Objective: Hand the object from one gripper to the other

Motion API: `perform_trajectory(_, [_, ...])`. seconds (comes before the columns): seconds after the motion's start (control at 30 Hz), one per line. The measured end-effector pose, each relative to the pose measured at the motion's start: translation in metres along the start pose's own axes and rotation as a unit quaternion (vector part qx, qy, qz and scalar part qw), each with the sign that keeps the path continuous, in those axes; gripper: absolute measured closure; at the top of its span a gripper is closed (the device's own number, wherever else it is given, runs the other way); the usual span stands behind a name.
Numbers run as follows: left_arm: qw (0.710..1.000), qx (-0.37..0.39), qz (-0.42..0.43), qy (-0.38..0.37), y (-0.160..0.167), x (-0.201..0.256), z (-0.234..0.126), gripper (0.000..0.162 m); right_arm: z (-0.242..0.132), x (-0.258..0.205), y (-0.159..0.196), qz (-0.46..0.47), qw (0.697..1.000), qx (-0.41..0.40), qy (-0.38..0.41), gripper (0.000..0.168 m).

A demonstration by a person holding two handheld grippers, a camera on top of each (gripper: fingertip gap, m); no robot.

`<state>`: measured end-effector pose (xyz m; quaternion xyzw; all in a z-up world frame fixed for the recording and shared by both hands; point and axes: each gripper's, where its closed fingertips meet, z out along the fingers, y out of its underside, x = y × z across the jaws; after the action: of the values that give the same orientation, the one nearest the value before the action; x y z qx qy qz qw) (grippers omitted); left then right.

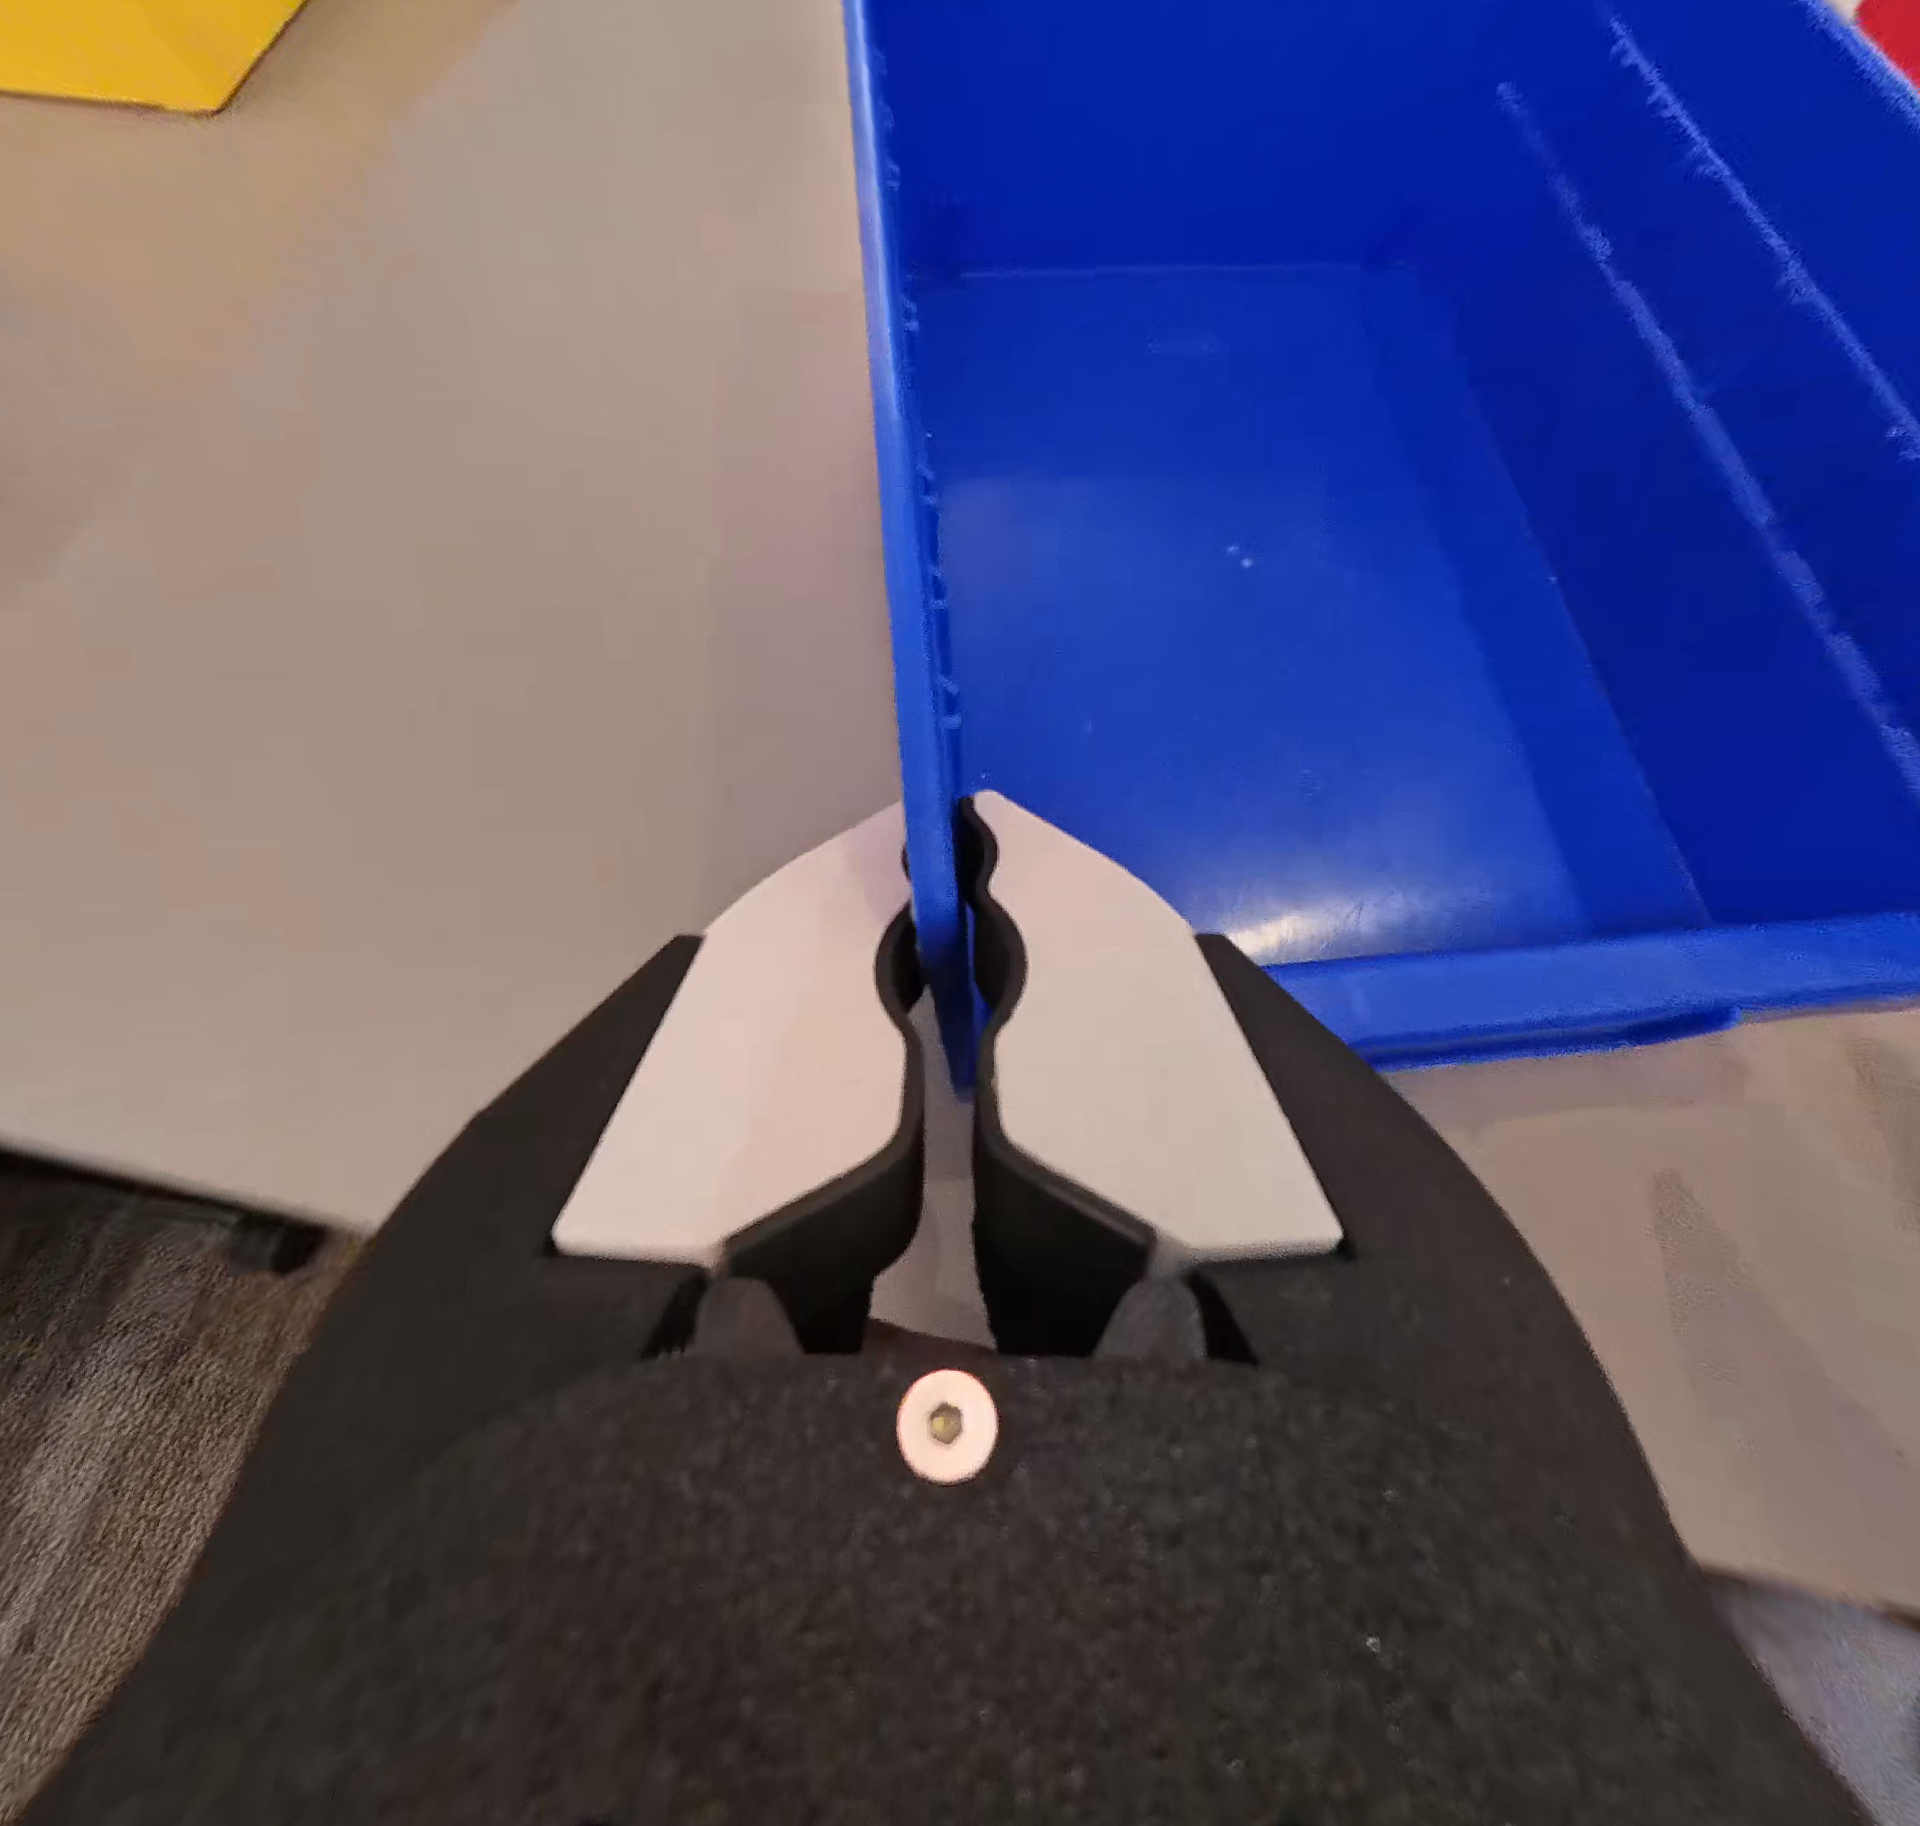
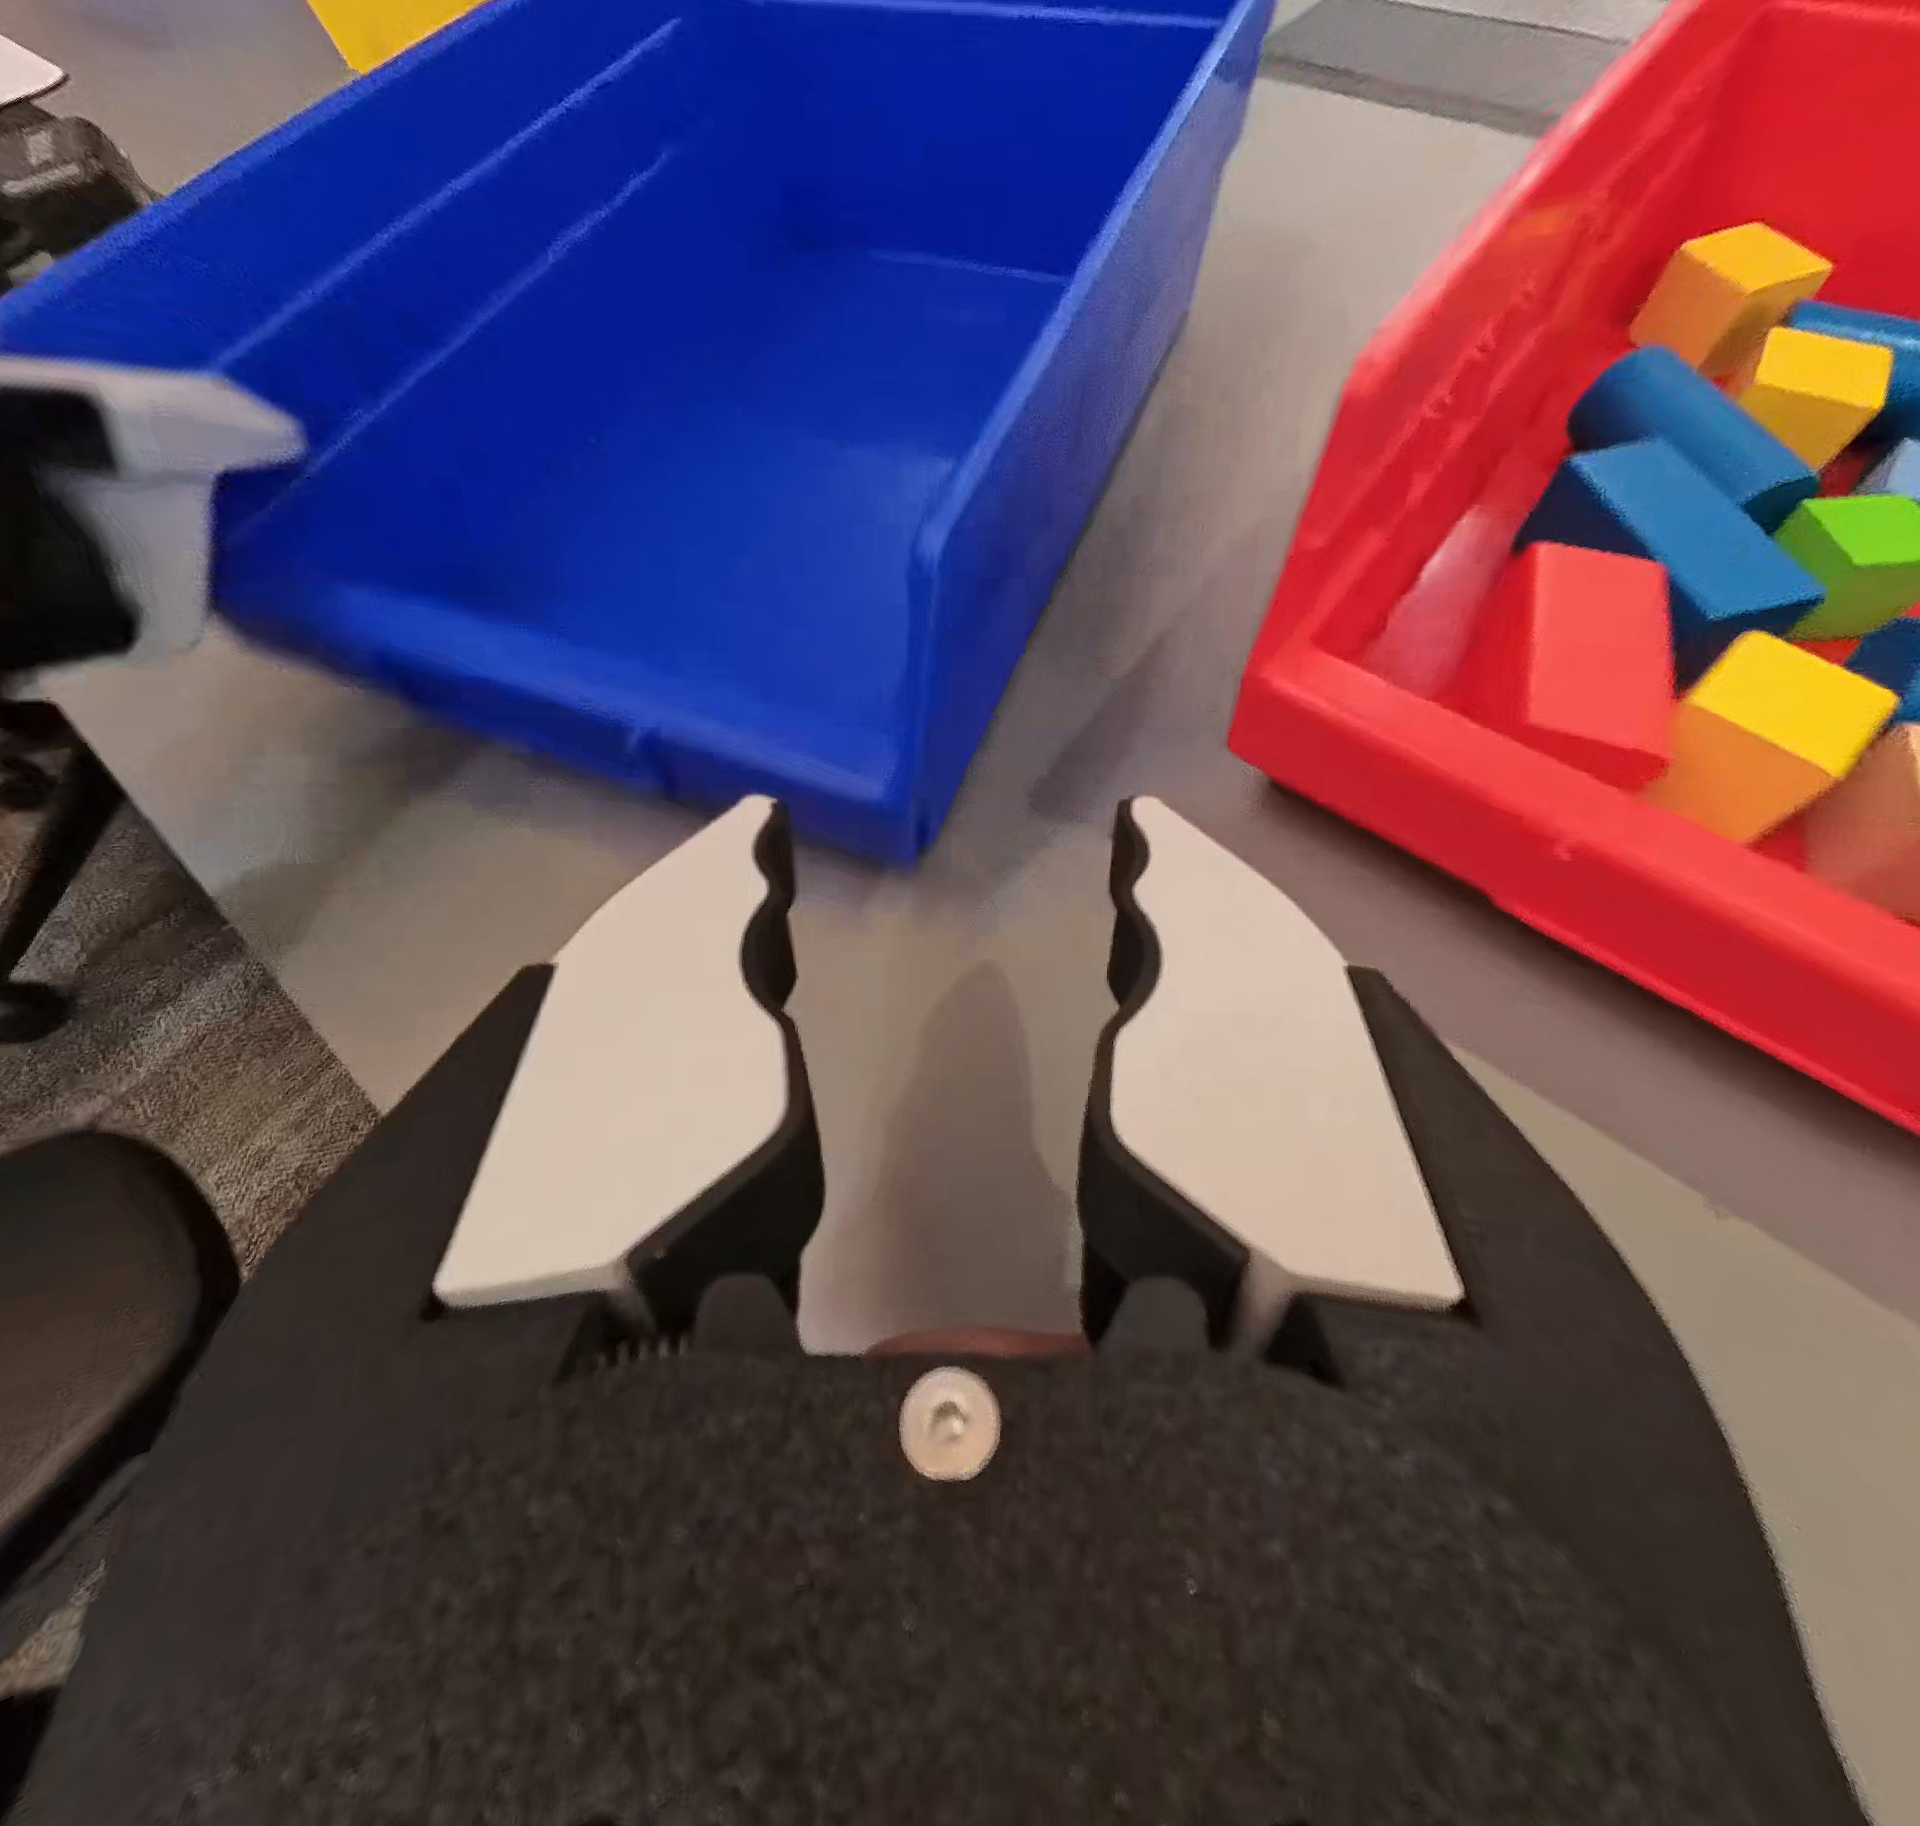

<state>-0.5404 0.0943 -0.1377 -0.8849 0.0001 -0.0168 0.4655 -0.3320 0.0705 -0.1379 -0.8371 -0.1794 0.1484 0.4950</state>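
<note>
**Blue bin pinched on the left, right fingers waiting**

Blue plastic fills my left view: my left fingers (image 1: 940, 929) are clamped on the near corner of the bin's (image 1: 1299, 550) side wall, one finger outside, one inside. The bin holds nothing and sits on the grey surface (image 1: 436, 550), or barely above it; I cannot tell which. In the right view my left gripper (image 2: 156, 488) shows at that same corner.

My right fingers (image 2: 951, 893) are spread wide and hold nothing, hovering just short of the bin's near right corner. A red bin (image 2: 1475, 716) of coloured blocks (image 2: 1714, 550) stands beside it, apart from the blue one. A yellow sheet (image 1: 156, 0) lies farther off.

I judge the bin itself to be the thing handed over, and the transfer is not yet begun. To do it well, I should straddle the right wall with my right fingers, seat the wall deep in the notched pads, and close fully before my left lets go. A thin wall held at one corner may twist, so both grips should overlap briefly, level.
</note>
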Motion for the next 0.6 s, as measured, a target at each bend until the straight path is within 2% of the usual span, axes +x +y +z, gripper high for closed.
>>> perform_trajectory(0.07, [1.0, 0.001, -0.011, 0.005, 0.014, 0.0, -0.02, 0.159, 0.011, -0.015, -0.005, 0.008, 1.0, -0.005, -0.011, 0.114])
perform_trajectory(0.1, [1.0, 0.003, -0.019, 0.011, 0.019, 0.002, -0.03, 0.158, 0.016, -0.019, -0.004, 0.005, 1.0, -0.015, -0.004, 0.123])
perform_trajectory(0.13, [1.0, 0.008, -0.02, 0.011, 0.022, 0.003, -0.039, 0.158, 0.021, -0.023, 0.001, 0.008, 0.999, -0.034, 0.007, 0.144])
perform_trajectory(0.17, [1.0, 0.016, -0.007, -0.004, 0.023, 0.001, -0.049, 0.157, 0.021, -0.027, 0.002, 0.016, 0.999, -0.042, 0.008, 0.141])
perform_trajectory(0.2, [0.999, 0.028, 0.015, -0.028, 0.02, -0.003, -0.061, 0.158, 0.018, -0.032, 0.003, 0.02, 0.998, -0.054, 0.007, 0.145])
perform_trajectory(0.23, [0.997, 0.047, 0.037, -0.045, 0.013, -0.006, -0.075, 0.157, 0.014, -0.031, 0.004, 0.025, 0.997, -0.068, 0.014, 0.162])
perform_trajectory(0.27, [0.995, 0.066, 0.055, -0.053, 0.004, -0.006, -0.09, 0.158, 0.009, -0.036, -0.001, 0.023, 0.998, -0.059, 0.001, 0.163])
perform_trajectory(0.33, [0.988, 0.104, 0.087, -0.075, -0.021, -0.005, -0.12, 0.157, -0.007, -0.046, -0.018, 0.014, 1.0, -0.02, -0.006, 0.163])
perform_trajectory(0.43, [0.969, 0.19, 0.126, -0.096, -0.075, 0.011, -0.173, 0.158, -0.048, -0.048, -0.07, 0.014, 0.997, 0.081, 0.006, 0.164])
perform_trajectory(0.53, [0.943, 0.283, 0.151, -0.087, -0.138, 0.053, -0.226, 0.158, -0.107, -0.027, -0.133, 0.016, 0.984, 0.176, 0.026, 0.164])
perform_trajectory(0.6, [0.922, 0.337, 0.176, -0.069, -0.176, 0.095, -0.255, 0.158, -0.154, 0.002, -0.17, 0.023, 0.97, 0.235, 0.057, 0.164])
